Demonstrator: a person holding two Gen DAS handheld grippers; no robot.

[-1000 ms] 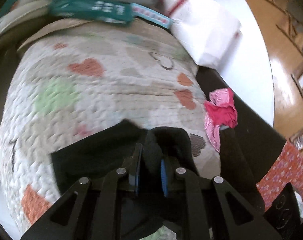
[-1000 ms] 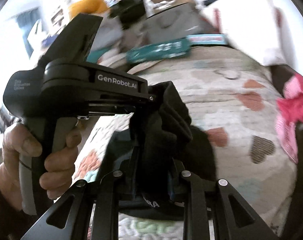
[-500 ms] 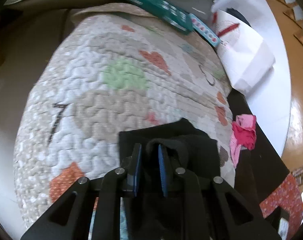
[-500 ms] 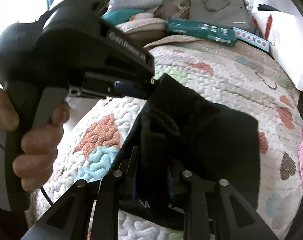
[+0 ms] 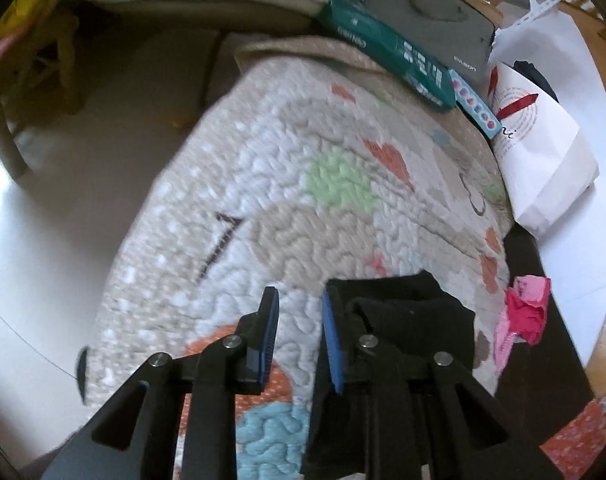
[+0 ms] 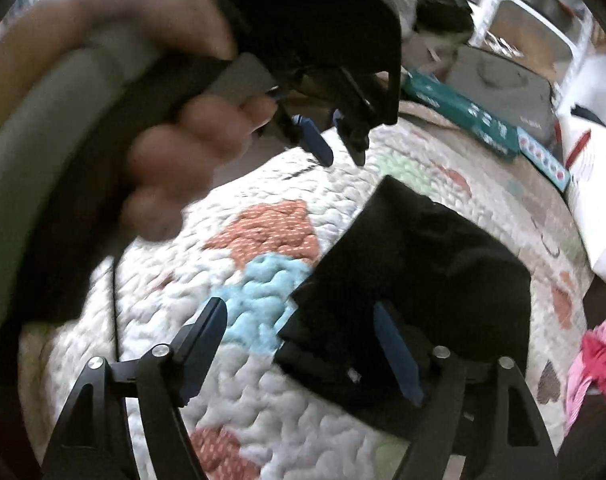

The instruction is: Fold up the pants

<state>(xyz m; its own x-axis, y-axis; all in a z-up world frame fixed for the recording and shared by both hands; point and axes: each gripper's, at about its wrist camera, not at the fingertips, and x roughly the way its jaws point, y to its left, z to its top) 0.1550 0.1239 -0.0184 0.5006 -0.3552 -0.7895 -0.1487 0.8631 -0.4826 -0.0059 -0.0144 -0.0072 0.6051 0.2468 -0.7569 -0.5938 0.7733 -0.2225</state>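
The black pants (image 6: 427, 264) lie folded in a compact bundle on the quilted mat (image 6: 263, 240). In the left wrist view the pants (image 5: 407, 320) lie just right of my left gripper (image 5: 299, 308), which is open and empty above the mat (image 5: 303, 208). My right gripper (image 6: 303, 324) is open and empty, with its right finger over the bundle's near edge. The left gripper also shows in the right wrist view (image 6: 331, 140), held in a hand above the mat, apart from the pants.
A pink and red cloth (image 5: 523, 312) lies at the mat's right edge, also in the right wrist view (image 6: 595, 356). A green box (image 5: 387, 48), a grey case (image 5: 431, 16) and a white paper bag (image 5: 543, 148) sit at the far end.
Both grippers have opened and let go of the black pants, which now lie folded on the mat. Both grippers have moved left and back from the bundle.
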